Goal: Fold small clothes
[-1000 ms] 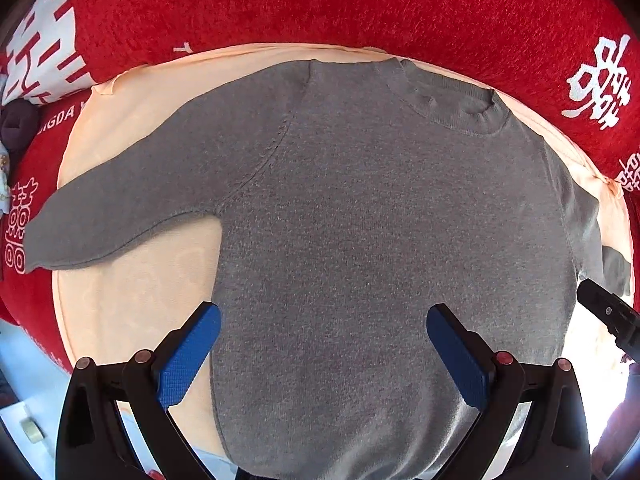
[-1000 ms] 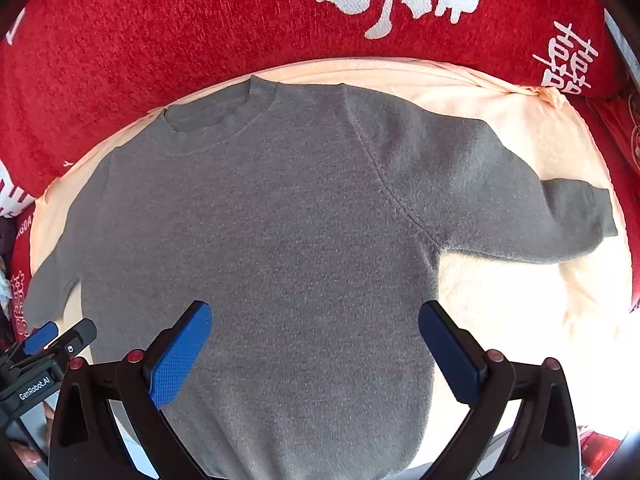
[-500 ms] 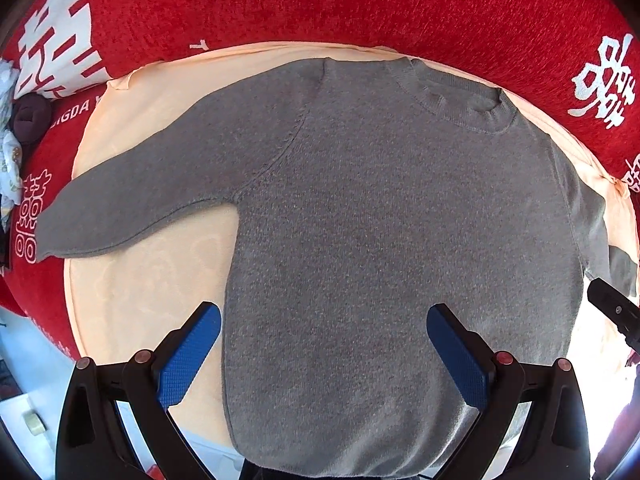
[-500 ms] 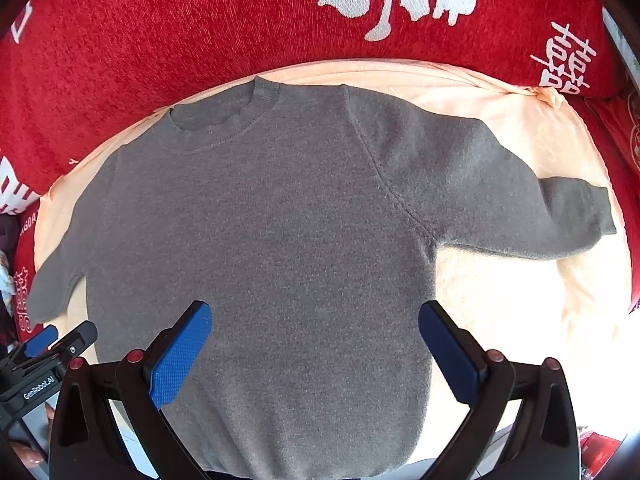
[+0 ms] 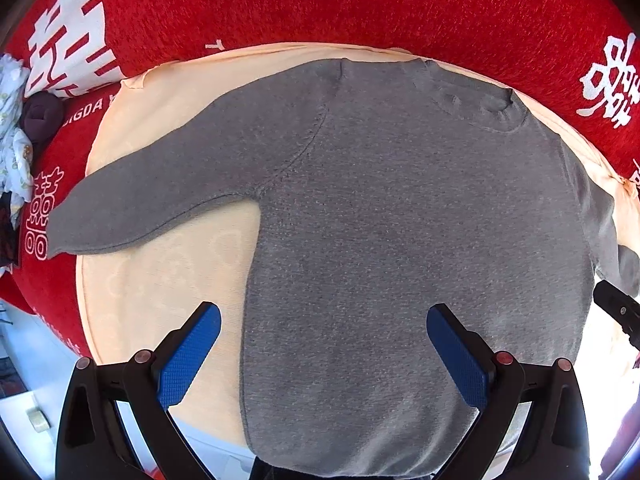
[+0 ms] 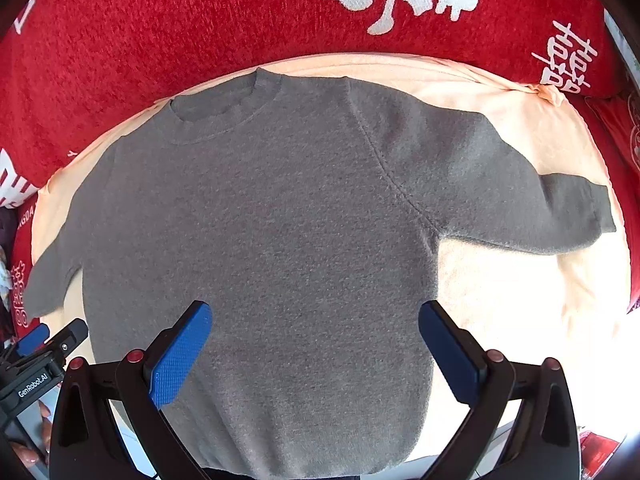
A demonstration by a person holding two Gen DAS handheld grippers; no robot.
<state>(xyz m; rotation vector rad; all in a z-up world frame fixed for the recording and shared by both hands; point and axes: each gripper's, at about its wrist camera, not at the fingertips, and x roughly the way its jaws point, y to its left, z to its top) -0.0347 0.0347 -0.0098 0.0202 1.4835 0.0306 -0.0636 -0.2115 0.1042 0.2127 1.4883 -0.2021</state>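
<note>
A small grey knitted sweater (image 5: pixel 400 240) (image 6: pixel 280 240) lies flat, front up, on a peach cloth (image 5: pixel 160 288) (image 6: pixel 500 300), collar at the far side and both sleeves spread outward. My left gripper (image 5: pixel 324 344) hovers open above the sweater's lower left part, blue pads wide apart with nothing between them. My right gripper (image 6: pixel 314 344) hovers open above the lower body of the sweater, also empty. The left sleeve (image 5: pixel 160 200) reaches to the cloth's left edge. The right sleeve (image 6: pixel 520 200) ends in a darker cuff.
A red plush blanket (image 5: pixel 360 4) (image 6: pixel 200 28) with white characters surrounds the cloth at the back and sides. A pile of other small clothes (image 5: pixel 16 140) sits at the far left. The other gripper's tip (image 5: pixel 618 312) (image 6: pixel 44 344) shows at each view's edge.
Both grippers have drawn back and shifted slightly, so the sweater sits a little farther off and its bottom hem comes into view. The sweater itself has not moved.
</note>
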